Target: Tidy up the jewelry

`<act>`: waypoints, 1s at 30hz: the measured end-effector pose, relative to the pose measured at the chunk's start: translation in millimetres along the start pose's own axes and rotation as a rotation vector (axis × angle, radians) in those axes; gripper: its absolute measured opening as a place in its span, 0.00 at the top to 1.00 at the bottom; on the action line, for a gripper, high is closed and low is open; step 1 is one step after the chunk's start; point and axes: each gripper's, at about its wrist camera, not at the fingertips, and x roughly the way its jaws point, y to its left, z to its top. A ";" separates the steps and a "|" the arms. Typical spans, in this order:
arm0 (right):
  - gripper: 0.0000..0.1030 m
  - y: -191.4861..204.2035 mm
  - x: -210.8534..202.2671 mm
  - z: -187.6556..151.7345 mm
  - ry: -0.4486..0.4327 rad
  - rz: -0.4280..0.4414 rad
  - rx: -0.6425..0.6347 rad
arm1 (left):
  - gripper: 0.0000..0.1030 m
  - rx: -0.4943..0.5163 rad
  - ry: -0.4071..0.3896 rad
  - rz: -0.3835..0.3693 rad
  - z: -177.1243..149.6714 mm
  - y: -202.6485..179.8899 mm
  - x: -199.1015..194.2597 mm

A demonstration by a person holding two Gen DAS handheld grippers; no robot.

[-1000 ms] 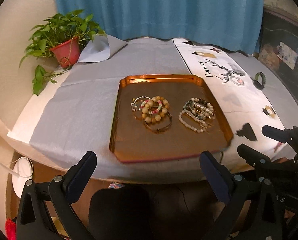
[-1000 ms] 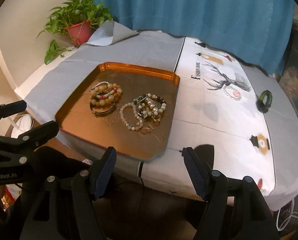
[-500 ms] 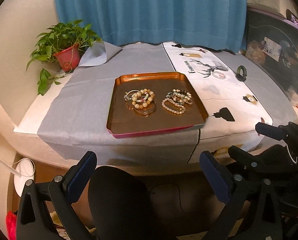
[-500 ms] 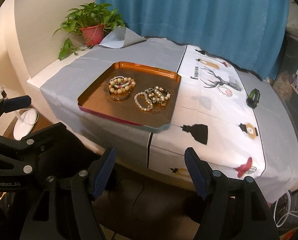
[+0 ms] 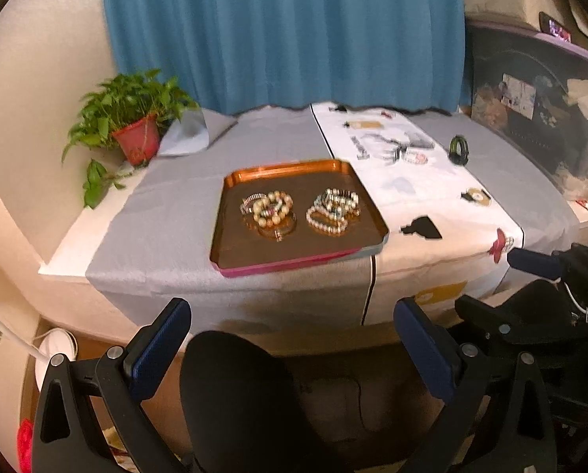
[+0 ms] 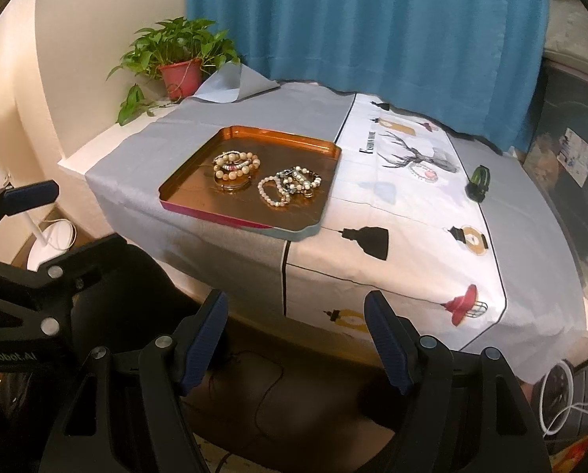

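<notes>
A copper tray (image 5: 254,254) (image 6: 187,193) sits near the front edge of the cloth-covered table. Two piles of beaded bracelets lie in it: a left pile (image 5: 269,209) (image 6: 235,166) and a right pile (image 5: 334,209) (image 6: 290,186). A dark green bangle (image 5: 459,149) (image 6: 478,182) rests on the printed white cloth, far right. A small bracelet (image 6: 424,171) lies on the deer print. My left gripper (image 5: 292,333) hangs open and empty, in front of and below the table edge. My right gripper (image 6: 295,325) is likewise open and empty, off the table.
A potted plant (image 5: 134,134) (image 6: 179,67) stands at the table's back left corner before a blue curtain (image 5: 286,31). A dark rounded shape (image 5: 234,398) sits below my left gripper. A white fan base (image 6: 55,242) stands on the floor at left. Dark furniture (image 5: 538,118) flanks the right.
Both grippers have pulled back and slightly up from the table; the tray and bracelets look smaller and farther. Both stay open and empty.
</notes>
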 end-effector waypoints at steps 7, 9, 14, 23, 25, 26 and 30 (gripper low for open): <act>0.29 -16.9 -19.3 -4.6 -0.034 -0.014 0.038 | 0.01 0.020 -0.021 -0.016 2.8 -12.2 -11.1; 0.28 -20.5 -21.8 -6.8 -0.032 -0.018 0.048 | 0.01 0.025 -0.011 -0.050 -0.3 -16.4 -13.8; 0.28 -24.3 -24.9 -12.2 -0.032 -0.013 0.063 | 0.01 0.028 0.024 -0.090 -5.6 -23.1 -14.4; 0.28 -41.3 -21.6 -17.9 -0.013 -0.019 0.108 | 0.01 -0.014 0.038 -0.093 -3.4 -19.9 -12.4; 0.28 -45.7 -20.7 -17.7 -0.013 -0.023 0.116 | 0.01 -0.019 0.029 -0.086 -0.9 -19.1 -12.1; 0.28 -47.7 -20.9 -17.7 -0.014 -0.027 0.119 | 0.01 -0.023 0.027 -0.082 1.6 -18.6 -11.3; 0.28 -60.6 -20.3 -15.0 -0.025 -0.048 0.142 | 0.01 -0.043 0.029 -0.070 10.3 -16.0 -5.3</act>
